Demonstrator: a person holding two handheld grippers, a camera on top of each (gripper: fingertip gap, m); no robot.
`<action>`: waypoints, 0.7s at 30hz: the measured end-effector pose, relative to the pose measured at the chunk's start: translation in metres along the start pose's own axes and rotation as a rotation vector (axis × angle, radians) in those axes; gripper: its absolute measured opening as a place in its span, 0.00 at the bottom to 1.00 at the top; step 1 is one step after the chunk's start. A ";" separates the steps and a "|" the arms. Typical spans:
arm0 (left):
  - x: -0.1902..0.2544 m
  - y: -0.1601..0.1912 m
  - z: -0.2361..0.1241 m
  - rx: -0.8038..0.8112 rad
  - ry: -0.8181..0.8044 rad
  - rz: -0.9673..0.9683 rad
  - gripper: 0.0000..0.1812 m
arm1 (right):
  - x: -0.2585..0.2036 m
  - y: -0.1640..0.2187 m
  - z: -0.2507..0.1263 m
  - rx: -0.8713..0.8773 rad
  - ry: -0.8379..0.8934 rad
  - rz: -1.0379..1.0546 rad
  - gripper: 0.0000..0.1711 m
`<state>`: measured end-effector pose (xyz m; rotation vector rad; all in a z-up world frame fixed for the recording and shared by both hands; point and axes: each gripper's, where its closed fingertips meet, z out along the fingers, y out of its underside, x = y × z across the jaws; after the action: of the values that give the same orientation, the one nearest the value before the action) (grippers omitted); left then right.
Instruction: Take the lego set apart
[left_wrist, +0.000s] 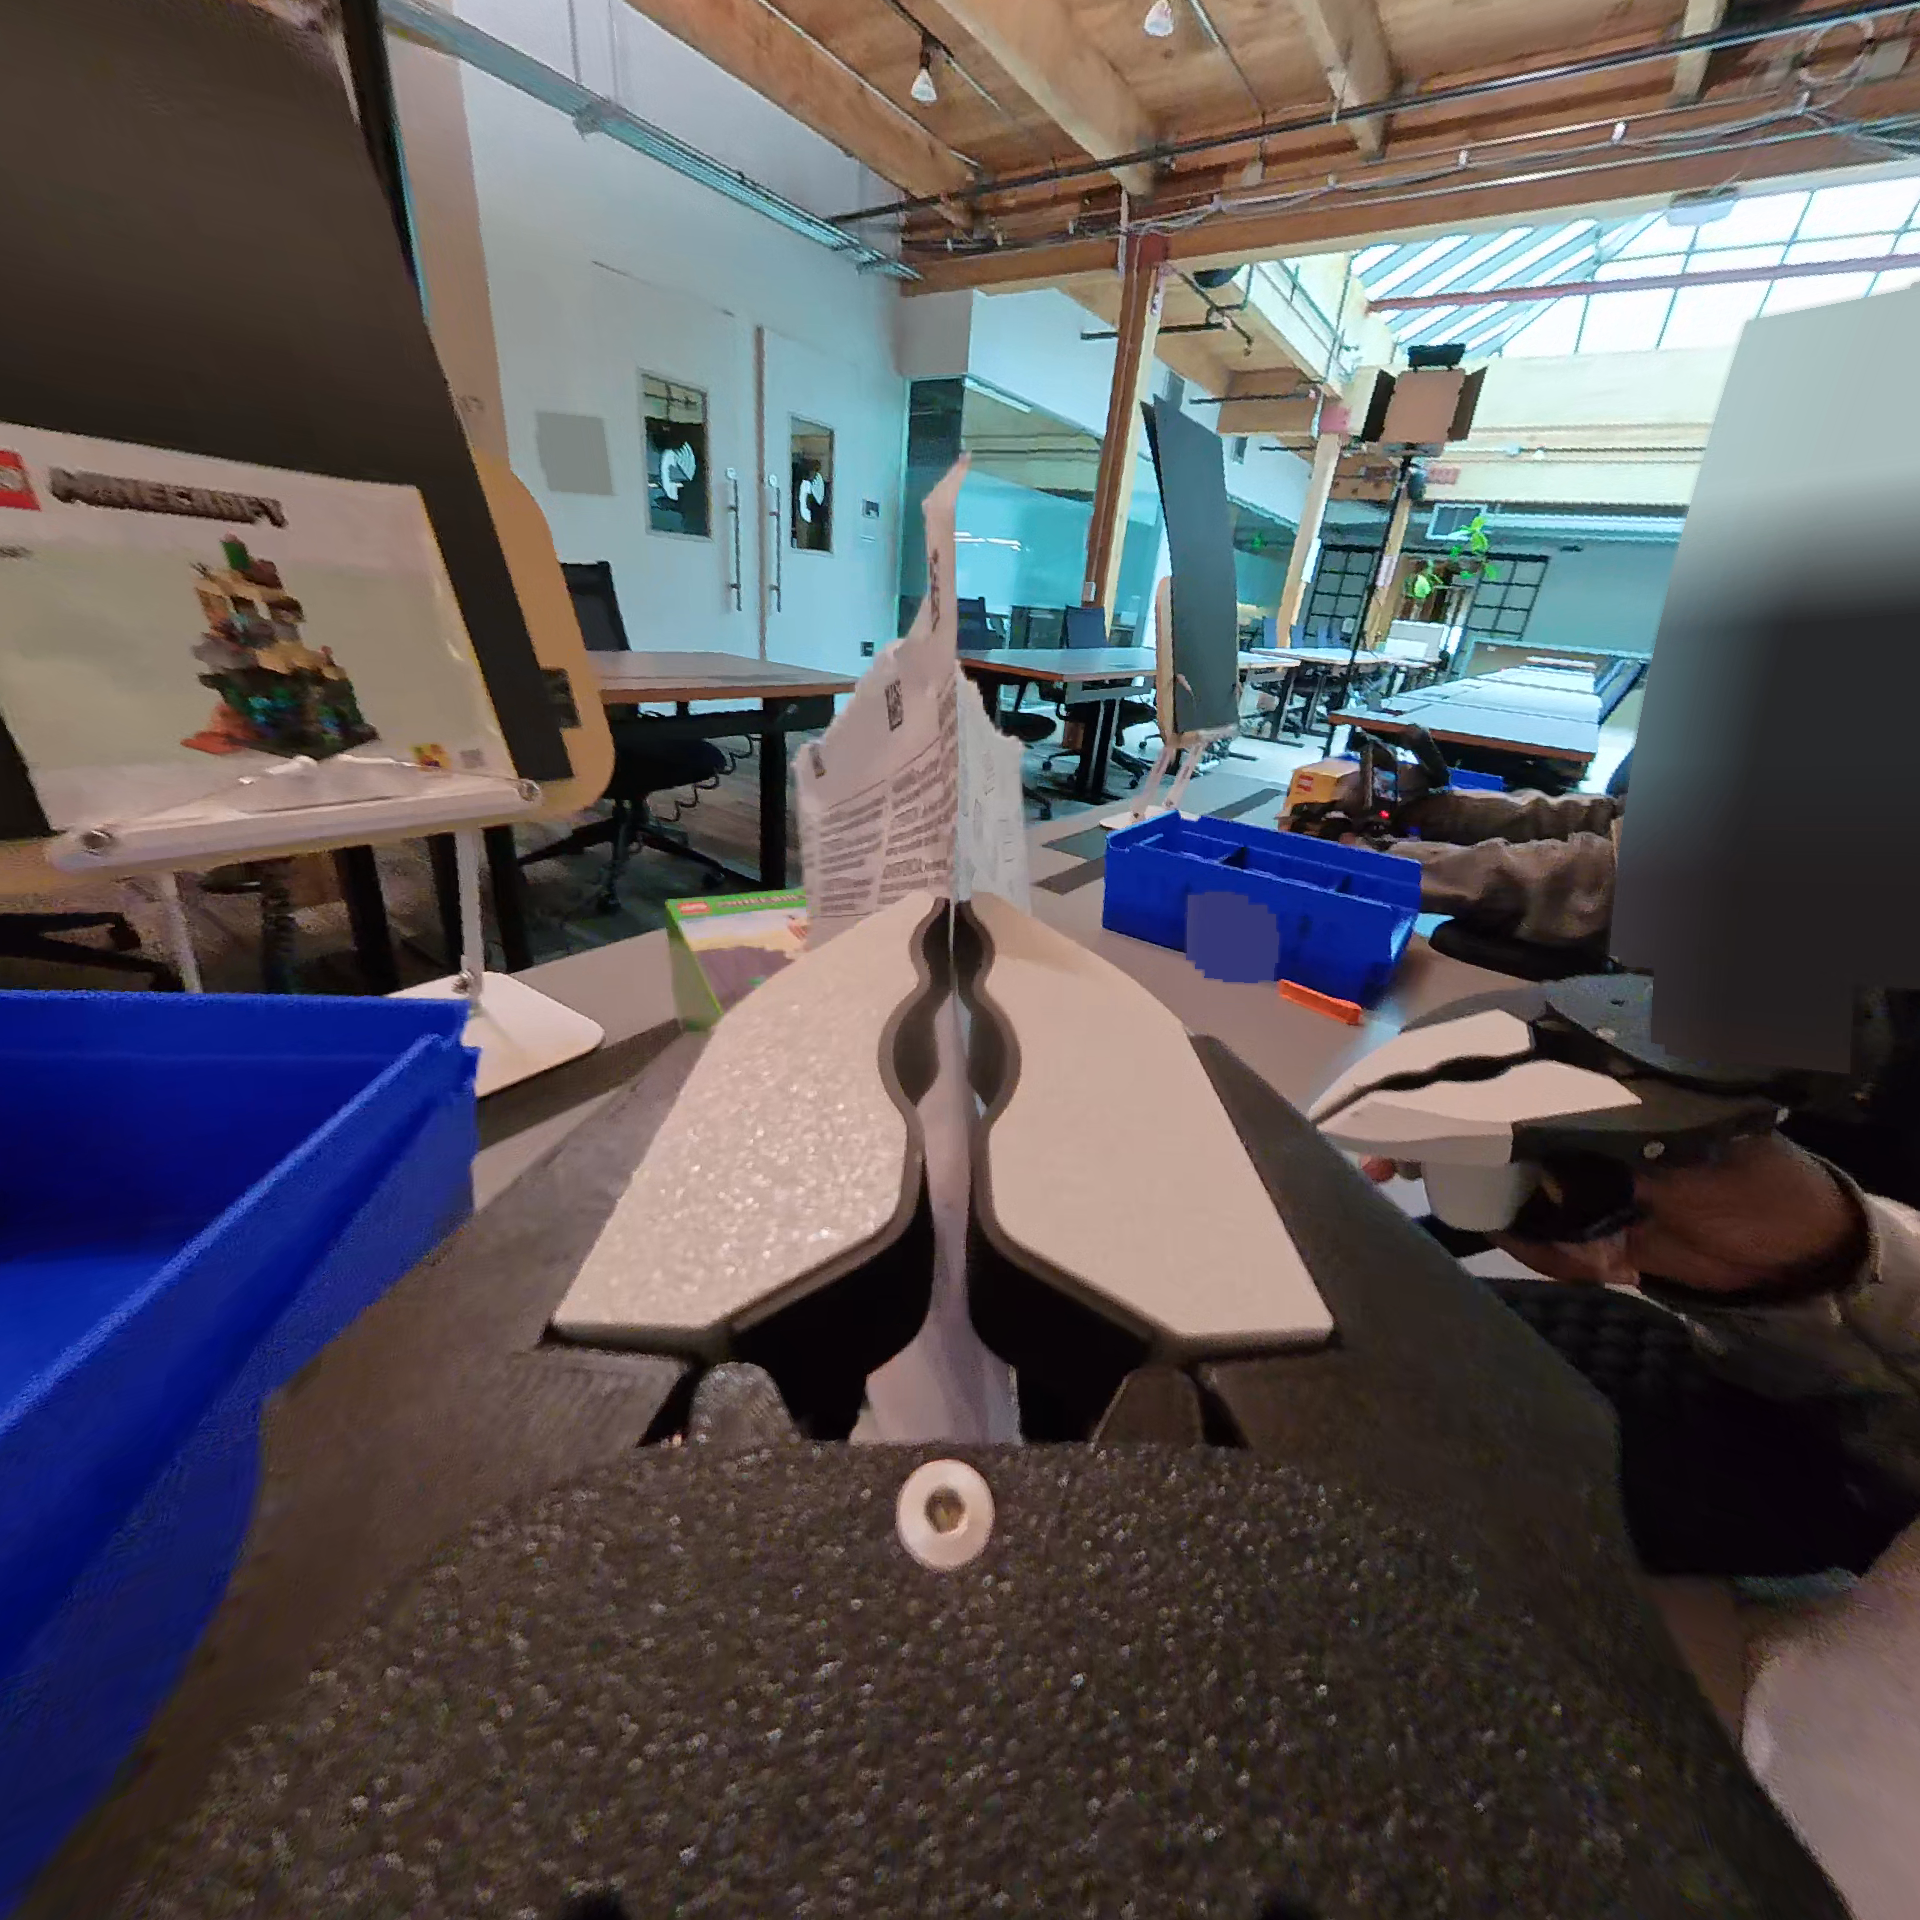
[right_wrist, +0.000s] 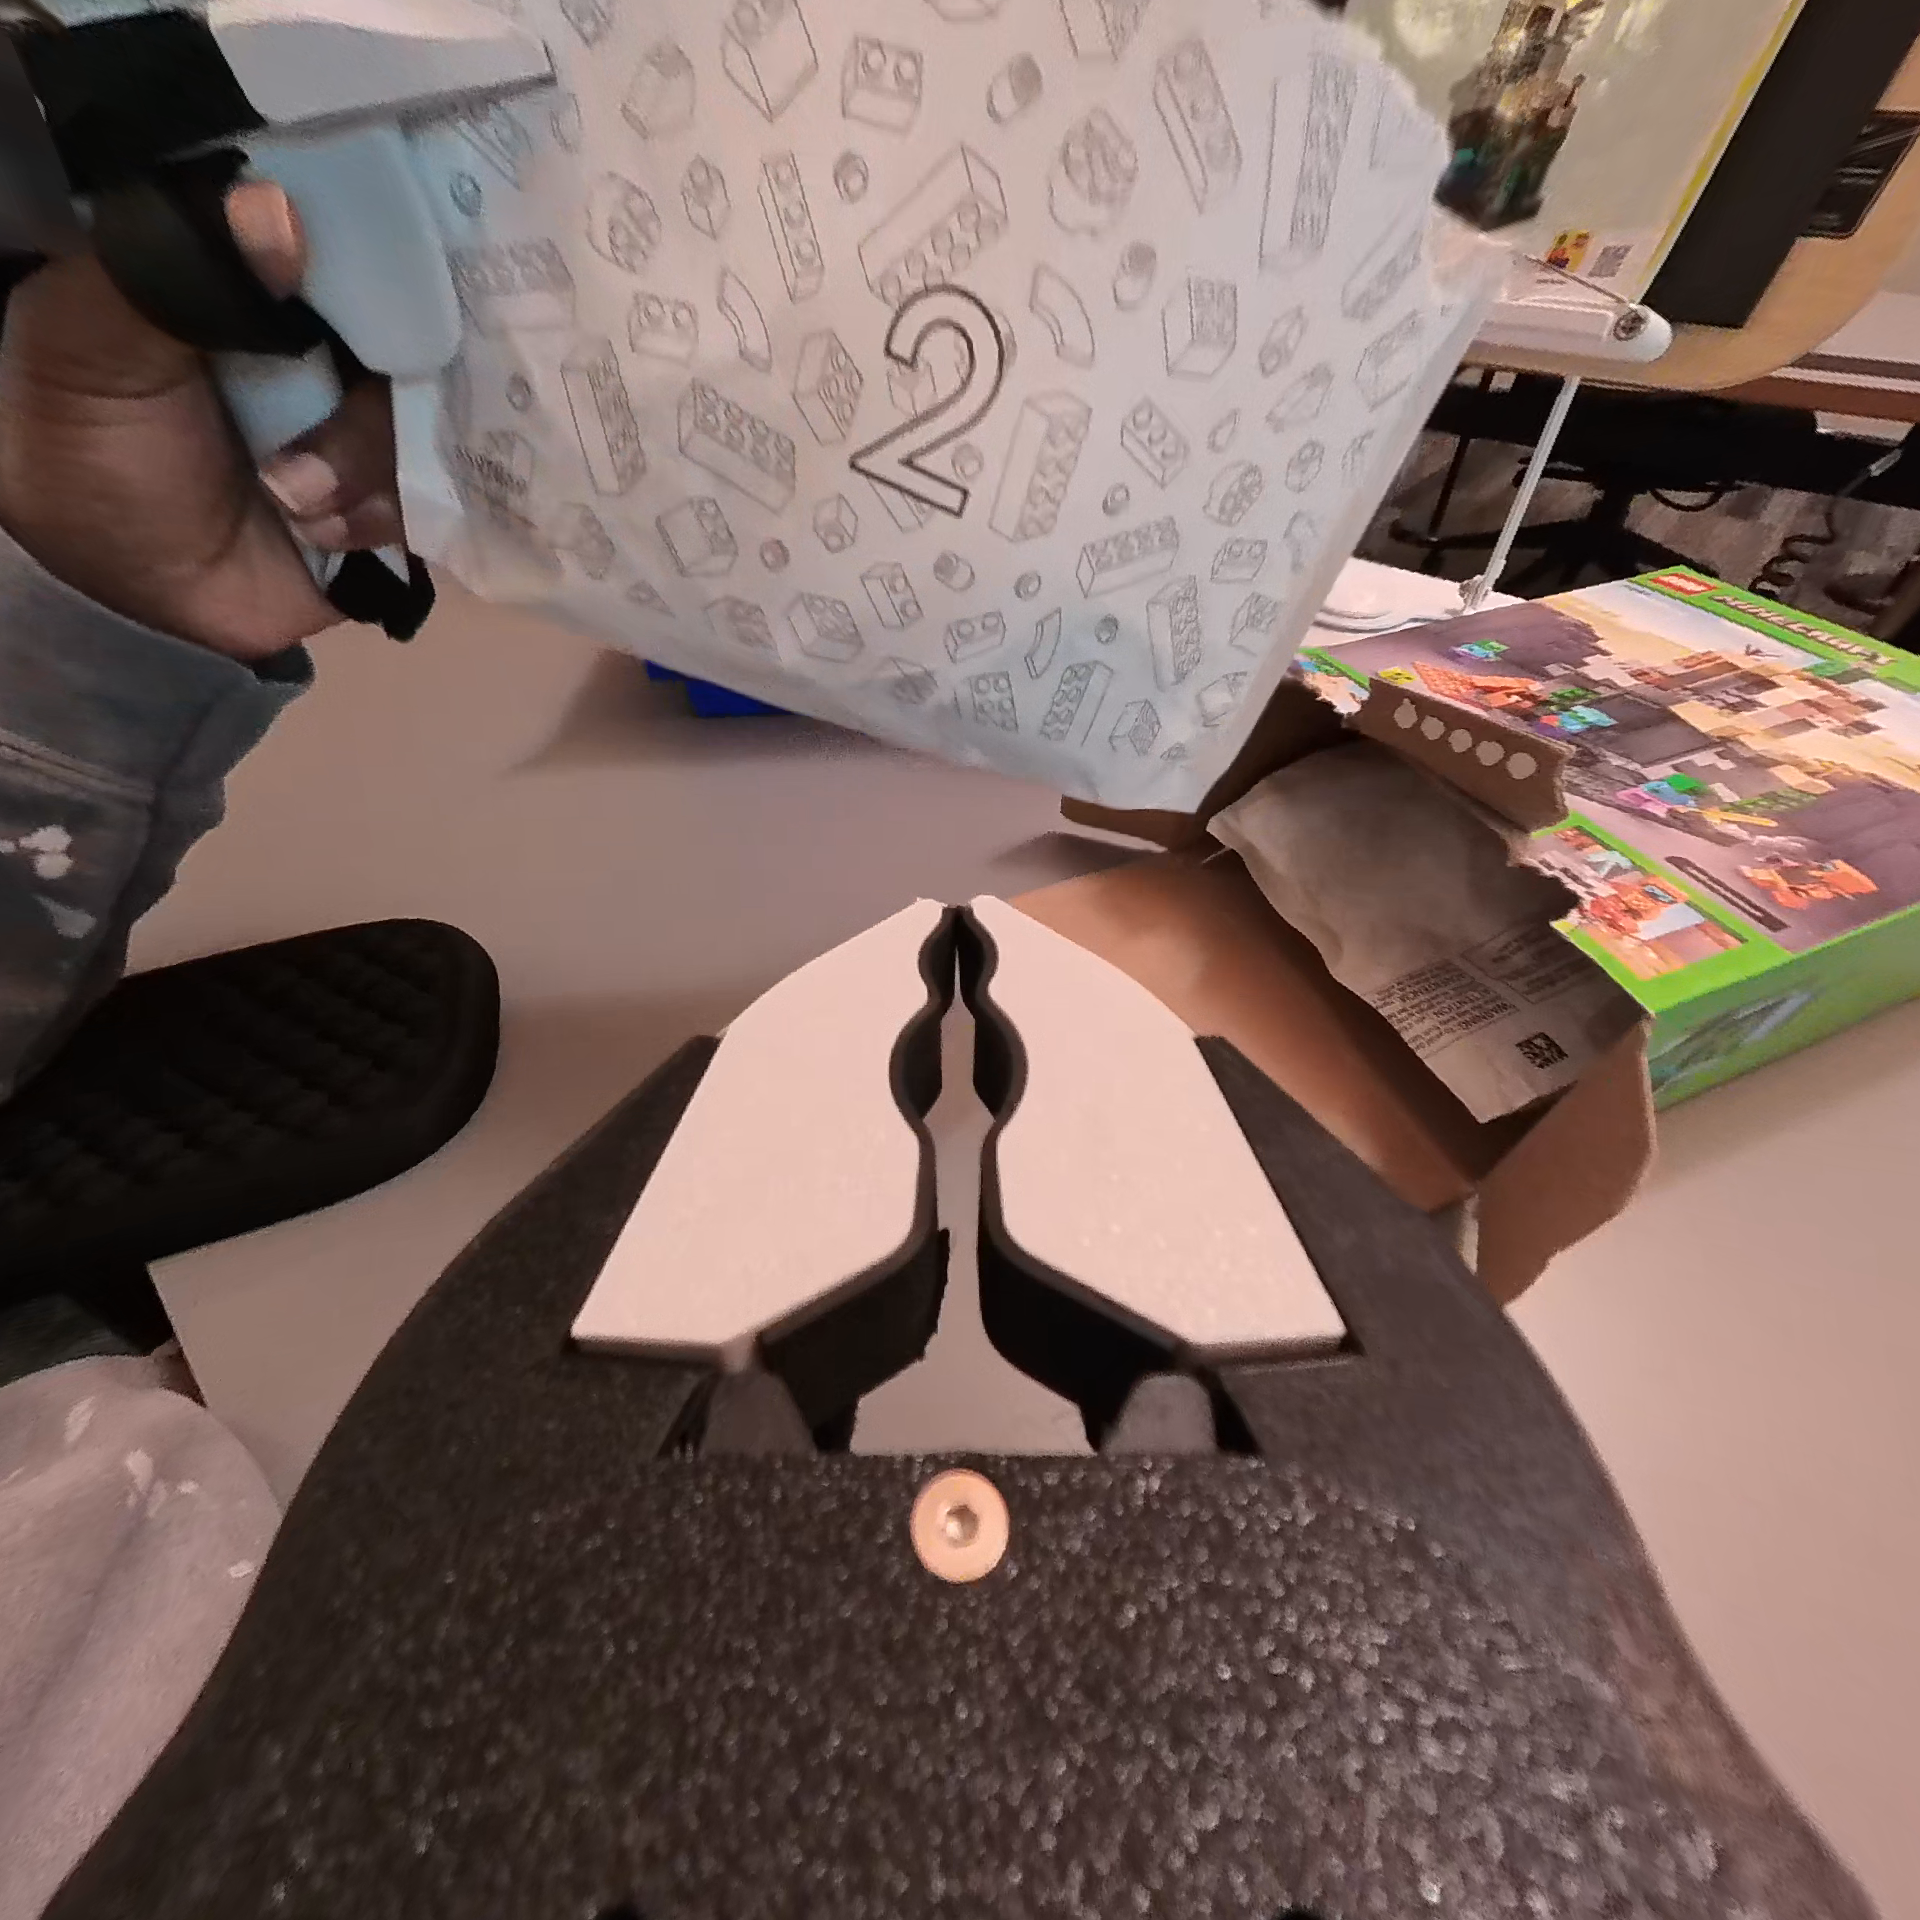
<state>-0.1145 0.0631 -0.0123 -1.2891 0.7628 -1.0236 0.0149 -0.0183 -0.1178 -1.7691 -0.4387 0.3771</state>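
Left gripper (left_wrist: 953, 914) fingers pressed together, pinching white paper parts bag (right_wrist: 935, 395); the bag stands up past its tips, torn top edge, held above the grey table (right_wrist: 727, 831). Right gripper (right_wrist: 957, 914) pressed together, nothing between fingers, just below the bag. Opened green lego box (right_wrist: 1714, 810) right of right gripper, on table. Blue bin (left_wrist: 156, 1247) left of left gripper. Instruction booklet (left_wrist: 229, 623) on stand, upper left.

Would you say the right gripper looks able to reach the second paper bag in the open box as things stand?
Probably yes. The right gripper, shut and empty, points near the box mouth, where the second bag sticks out uncovered. The held bag hangs above, not between. Its jaws must open first.
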 end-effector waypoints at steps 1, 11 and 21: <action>0.002 0.006 0.001 -0.010 0.008 0.002 0.00 | 0.000 0.000 -0.001 0.000 0.001 0.000 0.00; 0.017 0.034 0.001 -0.050 0.076 0.106 0.00 | 0.018 0.006 -0.001 -0.009 0.056 -0.081 0.05; 0.032 0.039 0.000 -0.051 0.117 0.094 0.00 | 0.173 0.052 0.021 -0.242 0.396 -0.114 0.45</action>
<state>-0.0953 0.0333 -0.0480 -1.2332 0.9357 -1.0161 0.1616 0.0718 -0.1767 -1.9853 -0.3076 -0.1141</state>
